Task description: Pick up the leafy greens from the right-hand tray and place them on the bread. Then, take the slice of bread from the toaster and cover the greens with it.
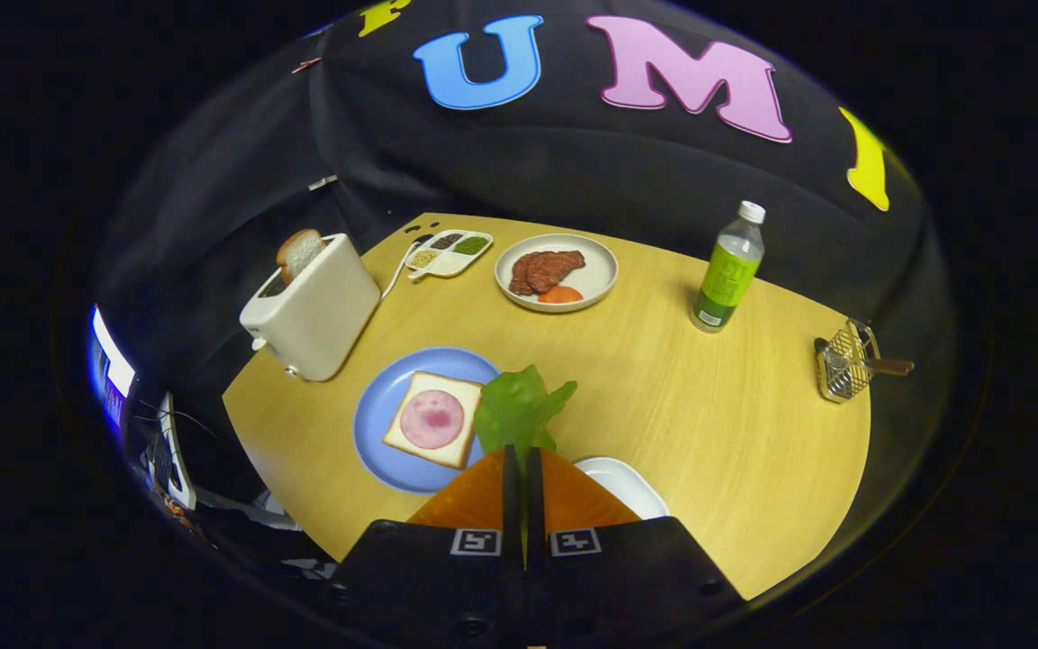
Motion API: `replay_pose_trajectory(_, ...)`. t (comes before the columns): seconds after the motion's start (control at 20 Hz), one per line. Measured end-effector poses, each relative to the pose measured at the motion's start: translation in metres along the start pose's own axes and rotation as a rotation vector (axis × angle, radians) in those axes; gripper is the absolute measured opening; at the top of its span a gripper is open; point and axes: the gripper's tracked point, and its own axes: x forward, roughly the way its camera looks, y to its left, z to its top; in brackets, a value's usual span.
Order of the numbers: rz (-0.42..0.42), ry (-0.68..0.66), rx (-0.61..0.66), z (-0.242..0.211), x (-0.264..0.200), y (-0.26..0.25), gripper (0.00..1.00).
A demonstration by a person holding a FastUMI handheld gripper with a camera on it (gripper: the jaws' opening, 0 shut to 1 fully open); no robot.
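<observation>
Gripper [523, 460] fingers pinched narrow on the leafy greens [519, 407], held up w/ the leaf overlapping the blue plate [384, 433] edge, just right of the bread [433, 419] w/ ham slice. White tray [623, 482] sits under the fingers. Toaster [316, 306] w/ bread slice [299, 252] beyond-left.

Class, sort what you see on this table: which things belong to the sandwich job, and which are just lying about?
Job: greens pinched in the shut gripper; bread with ham on blue plate; toaster with slice; white tray.

Lying about: meat plate, seasoning dish, bottle, wire basket.
</observation>
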Motion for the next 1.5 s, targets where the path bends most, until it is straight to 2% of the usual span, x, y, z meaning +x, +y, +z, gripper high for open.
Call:
replay_pose_trajectory(0.45, 0.04, 0.044, -0.024, 0.015, 0.069, 0.056, 0.05)
replay_pose_trajectory(0.95, 0.029, 0.133, -0.075, -0.012, 0.12, 0.088, 0.1)
replay_pose_trajectory(1.05, 0.012, 0.139, -0.086, -0.014, 0.127, 0.088, 0.18)
replay_pose_trajectory(1.1, 0.005, 0.142, -0.091, -0.014, 0.128, 0.088, 0.26)
replay_pose_trajectory(1.2, 0.006, 0.155, -0.087, -0.018, 0.13, 0.092, 0.36)
replay_pose_trajectory(1.45, -0.005, 0.163, -0.11, -0.023, 0.131, 0.097, 0.52)
replay_pose_trajectory(1.5, -0.007, 0.16, -0.114, -0.023, 0.13, 0.099, 0.59)
